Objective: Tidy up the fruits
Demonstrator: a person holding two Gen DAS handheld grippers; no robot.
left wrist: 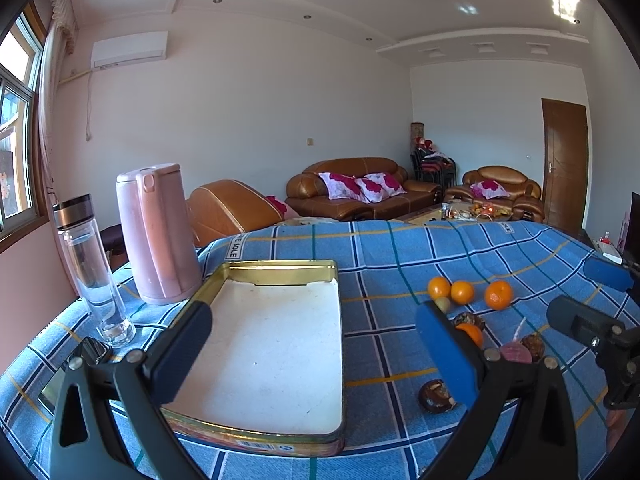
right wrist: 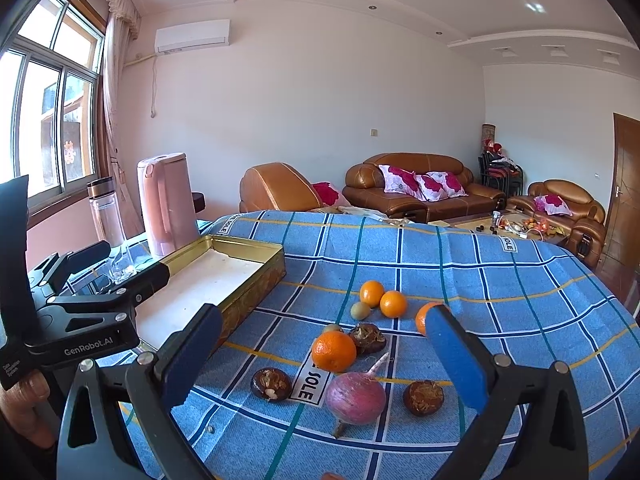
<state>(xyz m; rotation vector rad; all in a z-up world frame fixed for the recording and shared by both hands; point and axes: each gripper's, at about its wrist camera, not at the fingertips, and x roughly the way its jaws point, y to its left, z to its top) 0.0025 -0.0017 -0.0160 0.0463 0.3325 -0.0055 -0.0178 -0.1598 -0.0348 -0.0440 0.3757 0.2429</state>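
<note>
My right gripper (right wrist: 324, 356), jaws wide and empty, faces the nearest orange (right wrist: 333, 351); the left gripper (left wrist: 316, 356), likewise open-jawed and empty, hangs over the tin tray (left wrist: 280, 268).

We see a pink kettle (left wrist: 158, 236) standing on the blue checked cloth (left wrist: 440, 248), just beside a clear glass bottle (left wrist: 90, 268). Behind the table we find brown leather sofas (right wrist: 420, 184) with floral cushions (right wrist: 424, 184), a window (right wrist: 52, 120), an air conditioner (right wrist: 194, 36) and a wooden door (left wrist: 564, 164).

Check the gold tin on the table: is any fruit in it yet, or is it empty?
Empty. The tin shows only its bare white floor in both views; the oranges and other produce lie on the blue cloth beside it.
</note>
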